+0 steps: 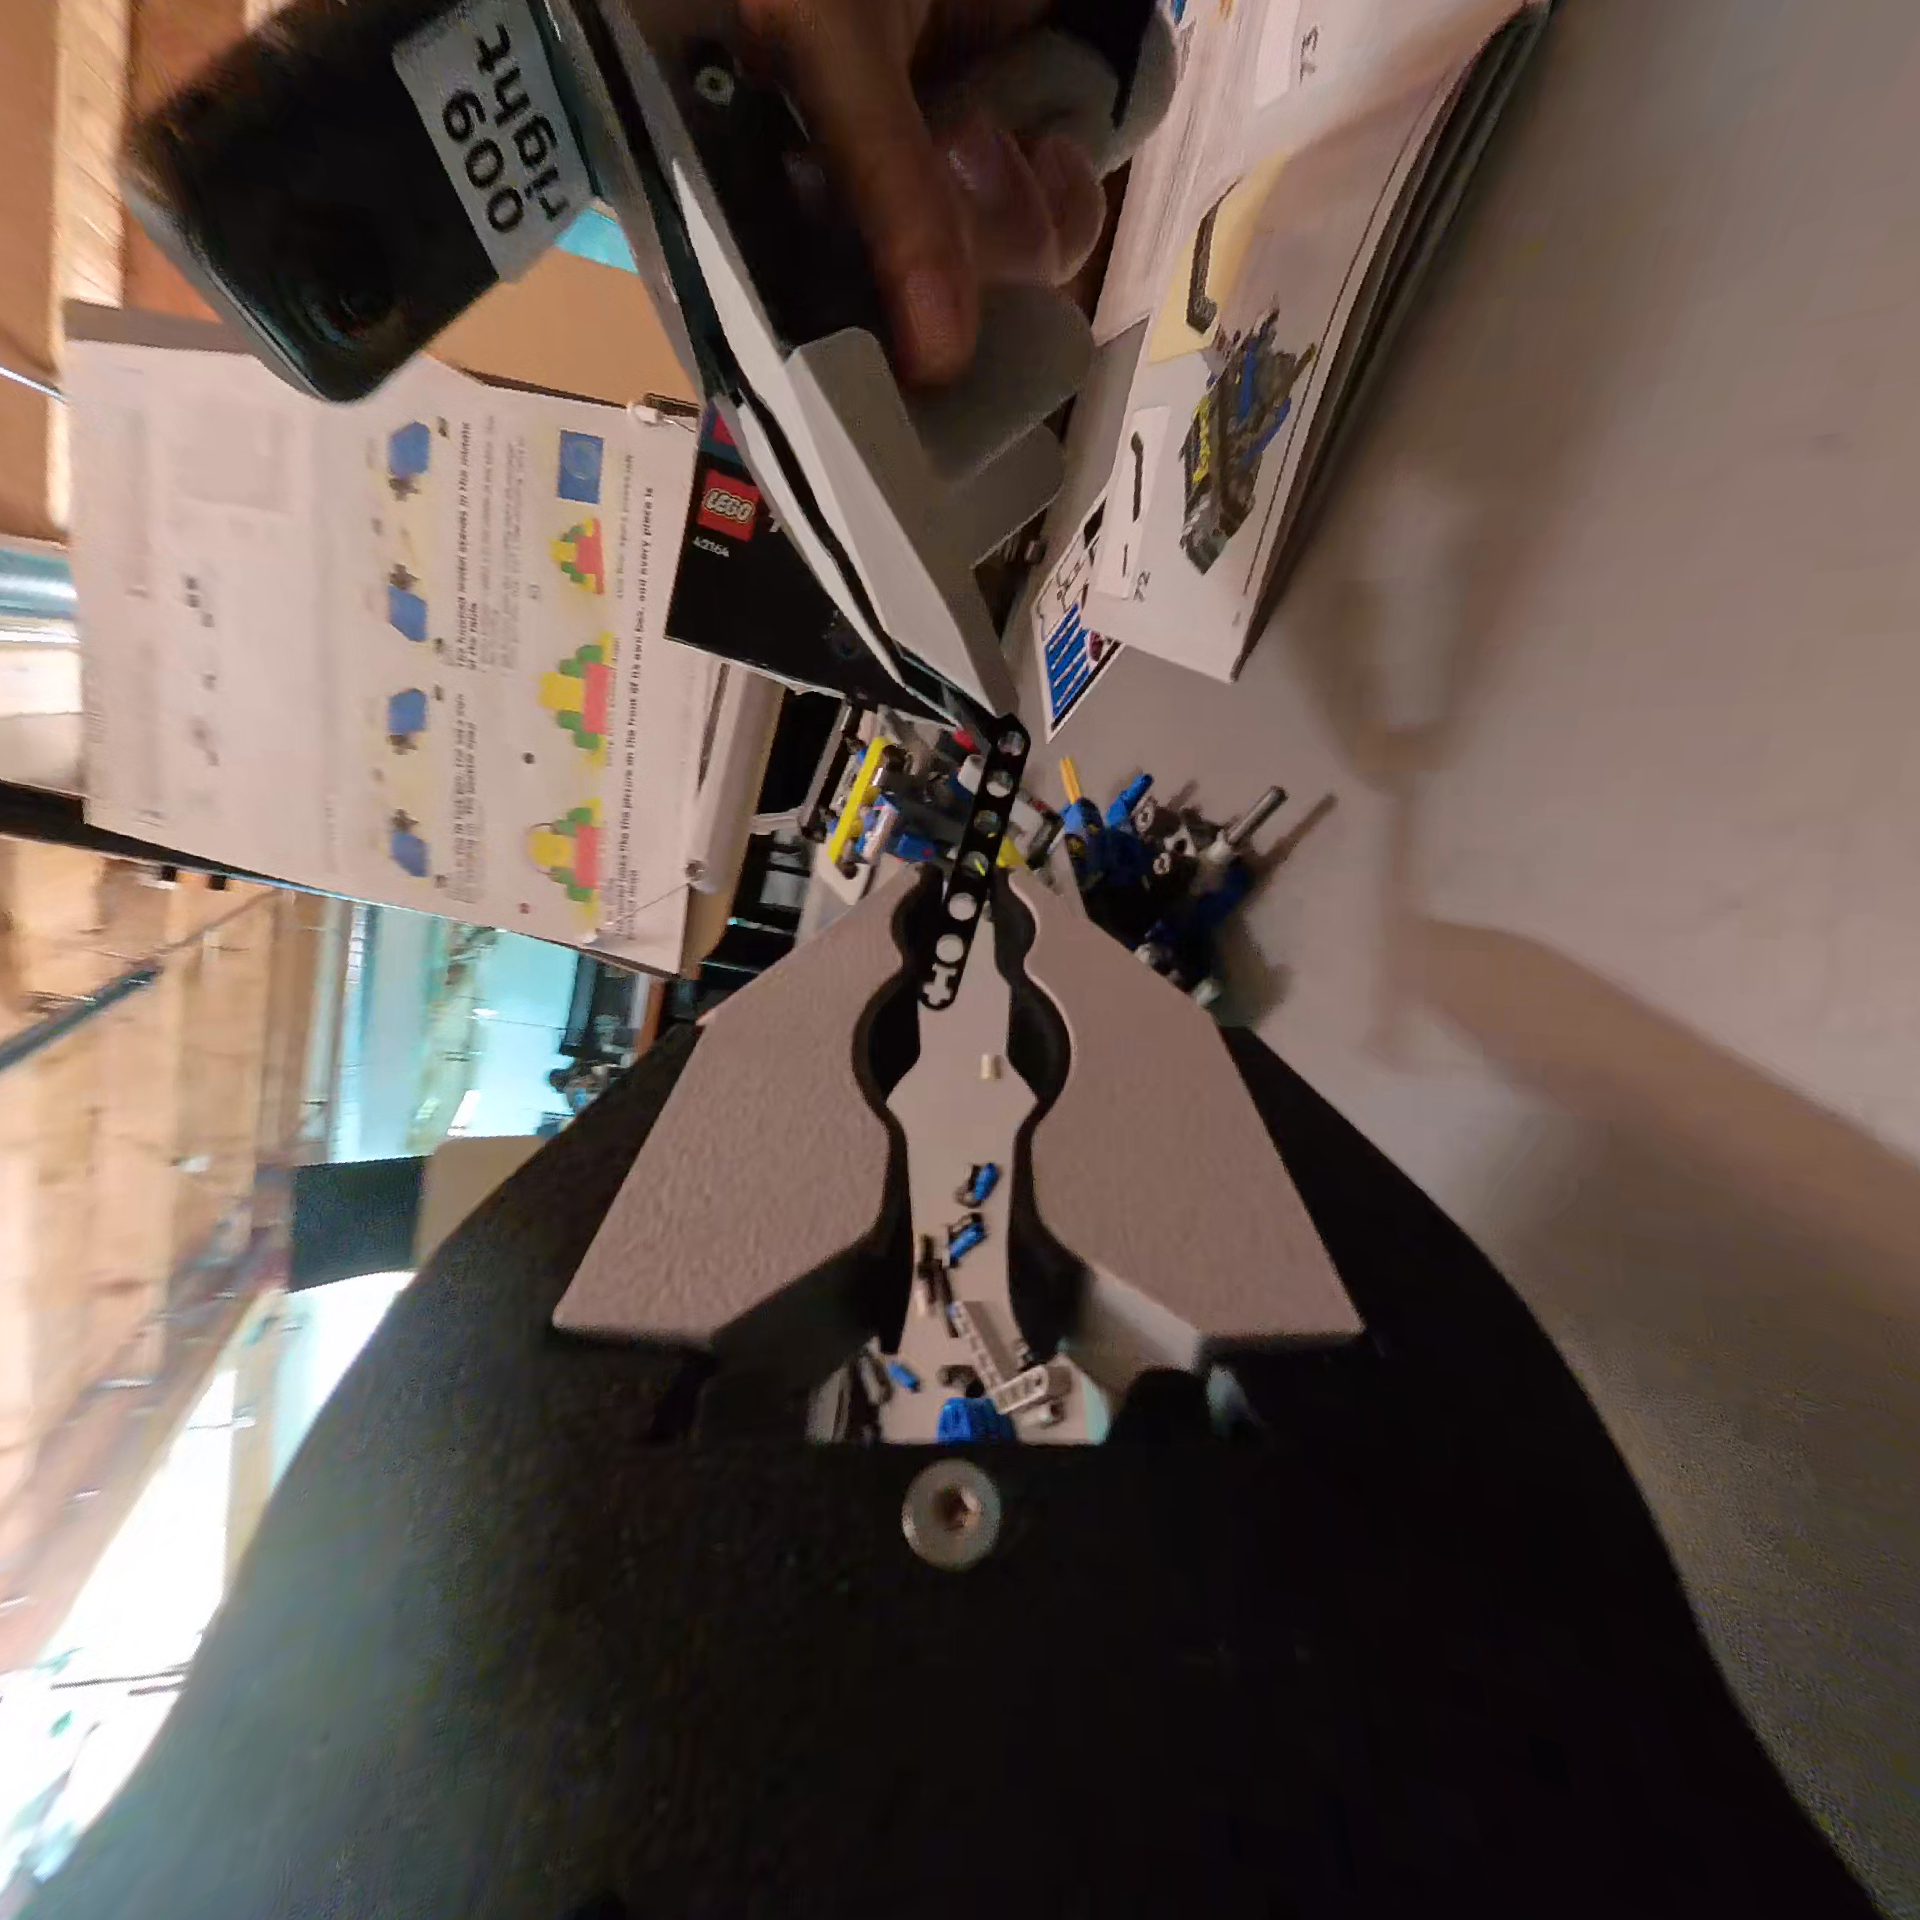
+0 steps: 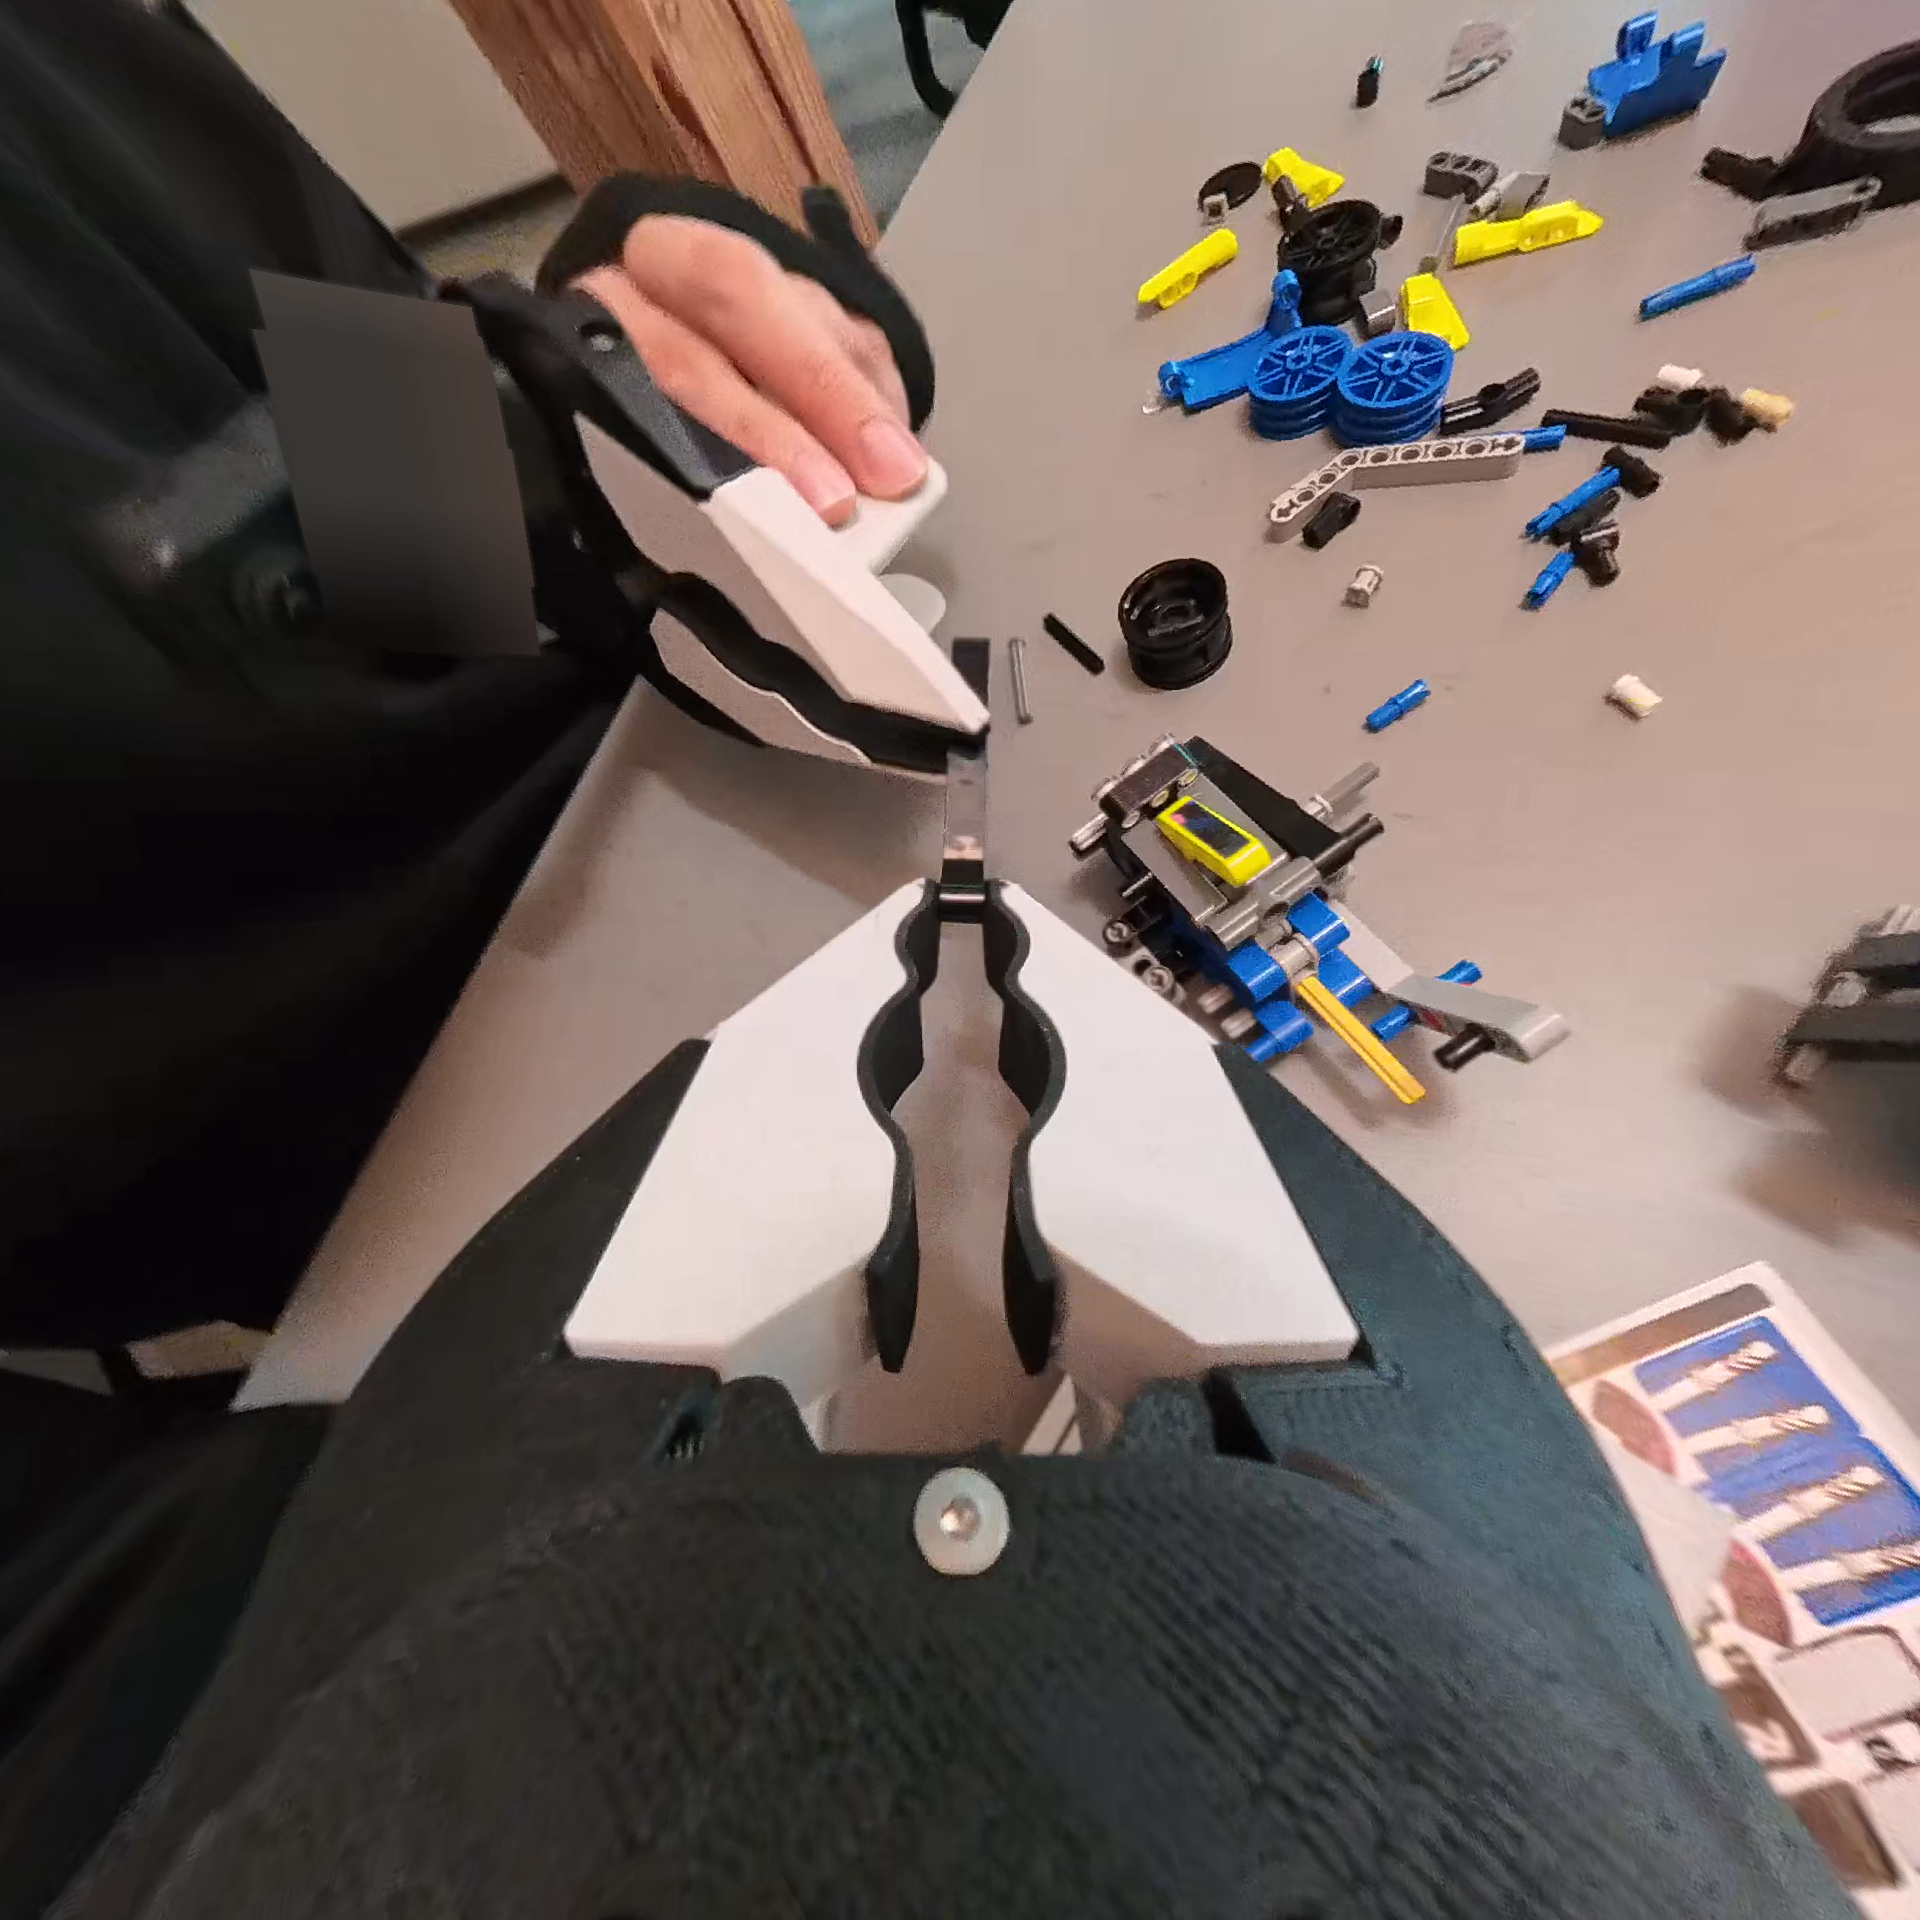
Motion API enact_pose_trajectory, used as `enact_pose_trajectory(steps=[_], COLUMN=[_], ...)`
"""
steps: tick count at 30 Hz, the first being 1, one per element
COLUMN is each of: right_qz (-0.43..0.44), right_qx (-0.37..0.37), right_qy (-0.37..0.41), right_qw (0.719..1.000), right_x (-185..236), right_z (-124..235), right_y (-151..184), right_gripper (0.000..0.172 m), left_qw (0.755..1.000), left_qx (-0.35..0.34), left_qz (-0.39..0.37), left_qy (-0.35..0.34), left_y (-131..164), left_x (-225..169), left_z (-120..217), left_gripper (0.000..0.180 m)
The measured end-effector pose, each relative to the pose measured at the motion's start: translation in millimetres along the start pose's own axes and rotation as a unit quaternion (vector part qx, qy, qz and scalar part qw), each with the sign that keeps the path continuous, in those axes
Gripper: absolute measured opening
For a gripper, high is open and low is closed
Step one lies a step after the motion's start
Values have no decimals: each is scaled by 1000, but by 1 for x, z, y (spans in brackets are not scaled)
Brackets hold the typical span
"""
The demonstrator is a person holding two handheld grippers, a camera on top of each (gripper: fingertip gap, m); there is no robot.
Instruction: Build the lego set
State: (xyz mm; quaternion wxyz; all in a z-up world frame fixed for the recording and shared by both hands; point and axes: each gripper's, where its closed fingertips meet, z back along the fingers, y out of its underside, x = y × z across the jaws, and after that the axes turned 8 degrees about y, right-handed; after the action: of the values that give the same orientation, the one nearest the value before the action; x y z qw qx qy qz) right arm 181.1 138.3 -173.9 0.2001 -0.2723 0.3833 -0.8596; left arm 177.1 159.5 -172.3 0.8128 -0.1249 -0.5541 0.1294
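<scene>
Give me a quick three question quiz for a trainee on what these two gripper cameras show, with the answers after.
1. True or false: both grippers grip the same black beam.
2. Which colour are the two spoked wheels lying side by side on the grey table? A red, B blue, C white.
3. What stands on the table just beside the right gripper?

Key:
1. True: the left gripper clamps one end, the right gripper the other, and the beam spans between their tips.
2. B.
3. A partly built model of grey, blue, black and yellow parts.
</scene>
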Motion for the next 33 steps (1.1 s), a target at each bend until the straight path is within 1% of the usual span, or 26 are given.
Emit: enact_pose_trajectory(steps=[1, 2, 3, 4, 5, 6, 7, 8, 9, 10, 11, 12, 13, 14, 15, 16, 17, 18, 22, 27, 29, 32, 33], right_qz=[-14, -12, 20, 70, 136, 212, 284, 350, 411, 454, 483, 505, 520, 528, 530, 525, 519, 516, 527, 535, 539, 540, 538], right_qx=[-2, -4, -7, -9, -11, -14, -21, -23, -18, -15, -8, 12, 29, 33, 28, 29, 31, 28, 41, 24, 21, 15, 6], right_qy=[-3, -6, -3, 17, 47, 92, 149, 188, 206, 217, 230, 248, 264, 276, 279, 266, 253, 251, 244, 223, 227, 237, 244], right_qw=[1000, 1000, 1000, 997, 990, 973, 947, 917, 888, 864, 845, 827, 812, 802, 800, 808, 816, 819, 813, 815, 811, 807, 807], right_x=[-1, 0, 1, 2, 2, -1, -6, -6, -1, 3, 4, -1, -6, -10, -10, -7, -6, -5, -4, 9, 9, 7, 7], right_z=[-1, -1, 0, 1, 3, 6, 10, 11, 10, 6, 2, -1, -2, -3, -3, -4, -5, -4, -6, -5, -7, -8, -7], right_y=[1, 1, -1, -2, -4, -8, -14, -19, -19, -19, -17, -14, -13, -14, -16, -14, -11, -11, -8, -11, -13, -16, -19], right_gripper=[6, 5, 6, 10, 27, 30, 33, 37, 40, 33, 31, 30, 23, 12, 8, 8, 8, 8, 8, 9, 9, 8, 10], left_qw=[1000, 1000, 999, 995, 985, 968, 939, 898, 845, 790, 741, 702, 675, 663, 661, 660, 655, 647, 609, 548, 524, 502, 486], left_qx=[4, 4, -4, -18, -33, -49, -68, -90, -113, -138, -165, -187, -197, -196, -194, -194, -194, -196, -204, -220, -230, -244, -253], left_qz=[-6, 7, 38, 85, 147, 219, 297, 380, 460, 525, 571, 601, 619, 628, 630, 629, 631, 635, 652, 674, 683, 693, 699], left_qy=[4, 15, 29, 51, 81, 116, 157, 202, 248, 286, 313, 334, 351, 356, 357, 362, 369, 373, 403, 445, 454, 457, 459], left_y=[0, 1, 0, -1, -1, -2, -3, -5, -9, -12, -15, -17, -17, -15, -14, -14, -15, -17, -19, -21, -23, -22, -23], left_x=[-2, -5, -7, -10, -12, -14, -16, -19, -20, -19, -16, -13, -14, -15, -17, -20, -22, -23, -26, -22, -20, -16, -14], left_z=[0, 0, 0, 1, 2, 4, 6, 8, 10, 13, 16, 18, 20, 19, 17, 17, 17, 17, 18, 23, 24, 25, 27], left_gripper=[5, 5, 4, 4, 4, 4, 4, 4, 4, 4, 4, 4, 4, 4, 4, 4, 4, 4, 4, 4, 4, 4, 4])
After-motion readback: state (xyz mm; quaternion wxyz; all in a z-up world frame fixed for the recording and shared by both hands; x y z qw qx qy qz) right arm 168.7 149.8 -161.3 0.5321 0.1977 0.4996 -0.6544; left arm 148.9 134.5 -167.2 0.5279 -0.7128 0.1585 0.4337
